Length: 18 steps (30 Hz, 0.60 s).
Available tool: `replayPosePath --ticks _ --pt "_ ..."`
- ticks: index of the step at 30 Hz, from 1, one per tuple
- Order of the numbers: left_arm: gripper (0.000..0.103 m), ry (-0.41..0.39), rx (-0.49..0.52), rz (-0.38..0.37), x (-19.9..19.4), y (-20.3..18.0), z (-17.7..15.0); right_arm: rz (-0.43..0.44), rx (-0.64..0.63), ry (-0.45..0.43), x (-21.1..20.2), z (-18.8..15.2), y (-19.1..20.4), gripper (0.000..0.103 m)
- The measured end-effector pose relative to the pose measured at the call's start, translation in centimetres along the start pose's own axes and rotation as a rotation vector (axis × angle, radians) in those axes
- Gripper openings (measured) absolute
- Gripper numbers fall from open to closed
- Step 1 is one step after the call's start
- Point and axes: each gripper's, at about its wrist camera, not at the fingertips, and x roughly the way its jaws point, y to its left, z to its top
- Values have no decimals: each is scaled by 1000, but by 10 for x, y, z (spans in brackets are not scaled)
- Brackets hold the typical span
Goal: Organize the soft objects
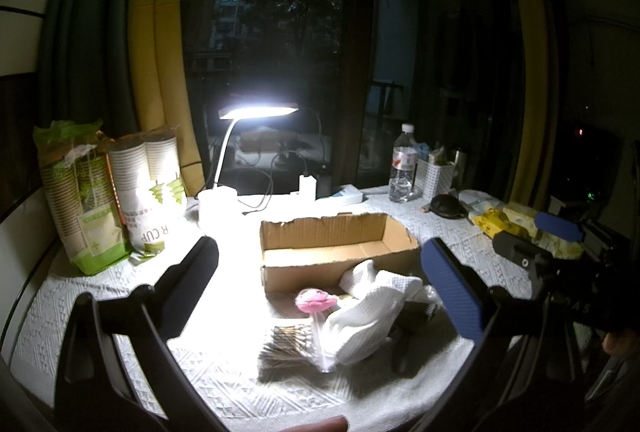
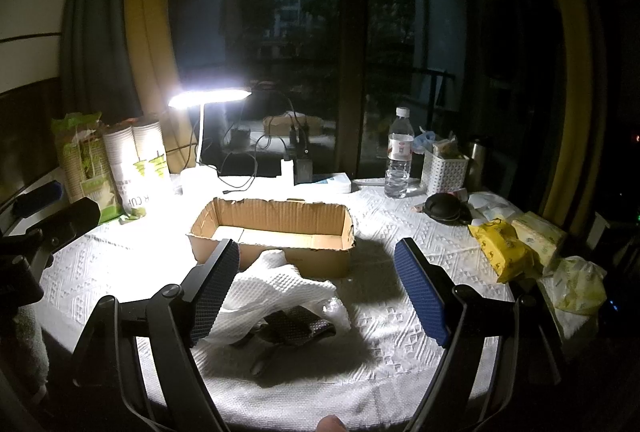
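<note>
We hold the left gripper point(image 1: 320, 288) and right gripper point(image 2: 316, 292) spread wide over bare tablecloth point(image 2: 400, 312), the white cloth point(image 2: 276, 288) lying just before the empty cardboard box point(image 2: 272, 228).

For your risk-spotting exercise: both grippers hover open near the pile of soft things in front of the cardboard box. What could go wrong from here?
1. The white cloth drapes over a dark patterned item; a pinch might lift both or drop one.
2. The pink-topped stick lies against the cloth and could be dragged along.
3. Glare from the desk lamp washes out the tablecloth beside the cardboard box, so placement there is harder to judge.
</note>
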Motion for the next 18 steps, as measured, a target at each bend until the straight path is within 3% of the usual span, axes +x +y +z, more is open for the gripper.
replayPosePath --ticks 8,18 --pt "102 20 2 13 7 2 -8 -5 5 16 5 -4 -1 83" --pt "102 151 -23 47 50 26 -36 -10 15 123 48 -18 -10 83"
